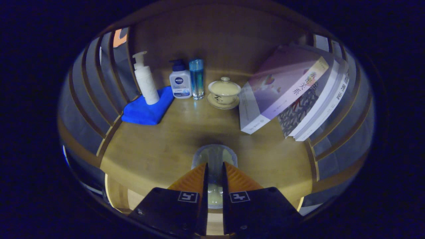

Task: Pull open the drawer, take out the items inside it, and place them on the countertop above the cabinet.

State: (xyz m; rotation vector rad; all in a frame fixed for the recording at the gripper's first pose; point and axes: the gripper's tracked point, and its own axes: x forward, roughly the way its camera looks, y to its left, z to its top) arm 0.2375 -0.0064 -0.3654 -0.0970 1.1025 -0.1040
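My gripper (214,166) hangs just above the front part of the wooden countertop (159,149). Its fingers (194,179) stand close together, pressed on a small clear glass cup (214,154). The cup's round rim pokes out ahead of the fingertips, and its lower part shows in the narrow gap between them. The cup is at or just over the countertop surface; I cannot tell whether it touches. The drawer is hidden below the gripper.
At the back left a white pump bottle (145,79) stands on a blue cloth (149,108). Beside them are a white bottle with a dark cap (180,81) and a clear blue bottle (196,79). A lidded tea bowl (224,90) sits on a saucer. Leaning books (285,89) fill the right. Slatted wooden sides (96,86) flank the shelf.
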